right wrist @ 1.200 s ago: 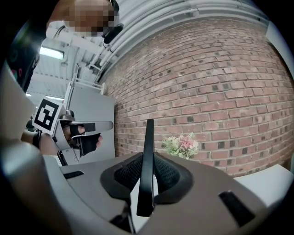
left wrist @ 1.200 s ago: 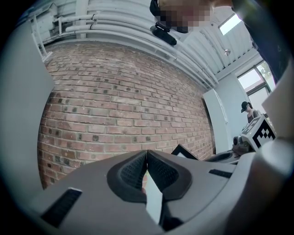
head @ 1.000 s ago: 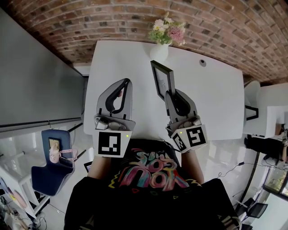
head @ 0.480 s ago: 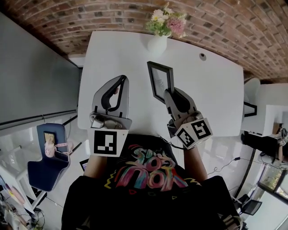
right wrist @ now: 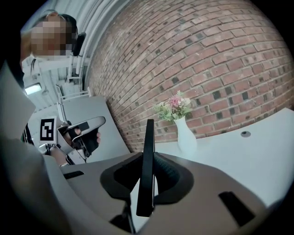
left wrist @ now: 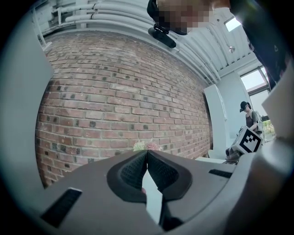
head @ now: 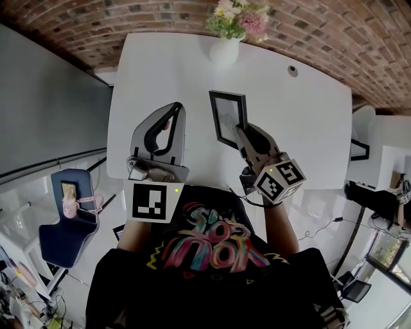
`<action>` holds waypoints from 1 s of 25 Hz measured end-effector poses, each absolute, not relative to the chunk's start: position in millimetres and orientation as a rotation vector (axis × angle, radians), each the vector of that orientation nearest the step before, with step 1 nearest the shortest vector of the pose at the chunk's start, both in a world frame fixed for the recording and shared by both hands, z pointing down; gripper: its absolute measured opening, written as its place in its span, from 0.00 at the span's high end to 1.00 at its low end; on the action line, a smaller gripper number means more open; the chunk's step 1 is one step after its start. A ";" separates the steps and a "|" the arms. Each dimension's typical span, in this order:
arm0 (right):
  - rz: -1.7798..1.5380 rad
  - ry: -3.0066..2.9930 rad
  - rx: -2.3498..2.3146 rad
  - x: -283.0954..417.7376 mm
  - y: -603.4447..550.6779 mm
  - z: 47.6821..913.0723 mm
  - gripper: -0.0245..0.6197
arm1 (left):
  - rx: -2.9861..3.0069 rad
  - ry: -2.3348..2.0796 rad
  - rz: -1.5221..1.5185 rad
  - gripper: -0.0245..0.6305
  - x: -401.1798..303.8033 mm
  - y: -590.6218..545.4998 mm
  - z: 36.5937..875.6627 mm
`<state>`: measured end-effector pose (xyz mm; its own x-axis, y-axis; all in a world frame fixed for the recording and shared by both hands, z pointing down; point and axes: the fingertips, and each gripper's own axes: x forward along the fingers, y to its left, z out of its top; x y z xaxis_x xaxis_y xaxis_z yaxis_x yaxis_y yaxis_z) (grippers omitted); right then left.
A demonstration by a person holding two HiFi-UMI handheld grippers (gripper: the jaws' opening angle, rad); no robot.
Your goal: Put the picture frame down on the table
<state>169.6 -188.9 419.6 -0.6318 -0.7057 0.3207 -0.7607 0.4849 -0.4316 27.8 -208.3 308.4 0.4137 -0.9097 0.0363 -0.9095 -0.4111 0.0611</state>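
The black picture frame (head: 227,117) with its white print hangs tilted over the white table (head: 308,128); its face shows in the head view. My right gripper (head: 244,130) is shut on the frame's near right edge. In the right gripper view the frame (right wrist: 147,151) stands edge-on between the jaws of the right gripper (right wrist: 148,160), both pads pressed against it. Whether the frame touches the table I cannot tell. My left gripper (head: 176,109) hovers to the frame's left, shut and empty. In its own view the left gripper (left wrist: 146,153) has its tips meeting.
A white vase (head: 224,50) with pink and white flowers (head: 236,14) stands at the table's far edge before the brick wall. A small round cable hole (head: 293,71) lies at the far right. A blue chair (head: 67,215) is below left of the table.
The right gripper has rolled and sunk, tipping the frame from nearly upright so that its face shows more. The left gripper has dropped a little.
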 end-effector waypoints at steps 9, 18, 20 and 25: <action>0.966 -2.571 1.246 162.7 -182.9 452.6 0.82 | 2.554 -1.634 0.019 0.93 34.6 -212.7 327.8; 1.149 -2.540 1.147 152.1 -182.3 493.6 0.82 | 2.530 -1.634 0.059 0.93 33.6 -214.5 345.6; 1.193 -2.533 1.132 150.4 -181.1 502.9 0.82 | 2.526 -1.633 0.068 0.93 31.8 -214.1 349.3; 1.337 -2.499 1.120 154.2 -177.1 523.5 0.82 | 2.508 -1.631 0.090 0.93 29.1 -211.8 359.3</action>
